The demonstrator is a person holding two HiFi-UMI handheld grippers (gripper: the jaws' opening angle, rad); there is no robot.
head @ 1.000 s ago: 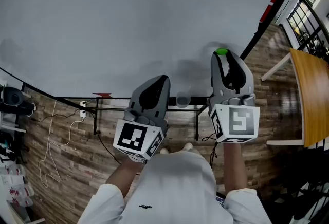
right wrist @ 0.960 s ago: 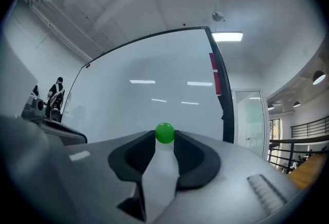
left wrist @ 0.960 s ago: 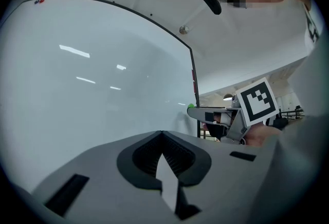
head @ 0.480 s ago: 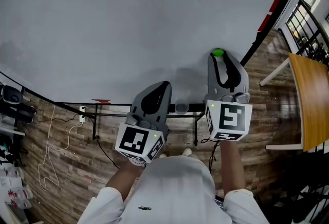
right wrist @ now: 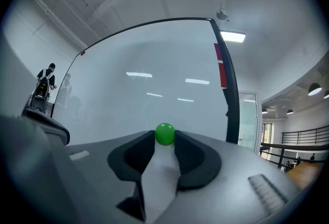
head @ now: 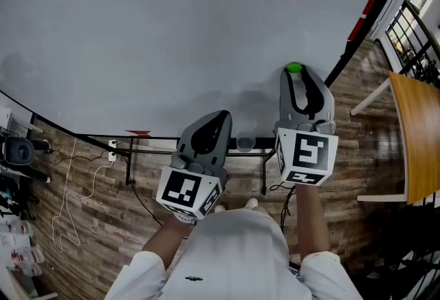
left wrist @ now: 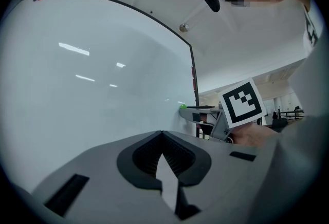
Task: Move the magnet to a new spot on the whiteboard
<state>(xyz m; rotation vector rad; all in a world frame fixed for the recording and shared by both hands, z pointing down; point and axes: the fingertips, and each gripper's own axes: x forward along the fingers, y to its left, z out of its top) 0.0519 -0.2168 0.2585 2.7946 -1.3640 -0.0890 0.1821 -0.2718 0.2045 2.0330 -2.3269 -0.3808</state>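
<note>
**Right fingers loosening around the green magnet**

The right gripper (head: 295, 76) is pointing at the big white whiteboard (head: 172, 30). The small round green magnet (head: 294, 68) is sitting on the board's surface, over toward its right edge, right between the gripper's tips. Those jaws have just been easing apart a bit, so the fingers (right wrist: 181, 142) are flanking the magnet closely and letting go rather than squeezing it.

The left gripper (head: 220, 115) is hanging lower and to the left, nearer the person. Its fingers are clenched tip to tip on themselves.

The right gripper view is giving the close look, with the green ball sitting in the gap at the tips. It's also catching a person (right wrist: 47, 76) standing way off to the left.

The left gripper view is getting the right gripper side-on, showing its black-and-white marker cube (left wrist: 241, 108). The magnet there is just a green speck against the board.

Only the head view is showing both grippers together, plus the brown plank floor (head: 89, 188) and the orange-topped wooden table (head: 416, 126) at the far right.
</note>
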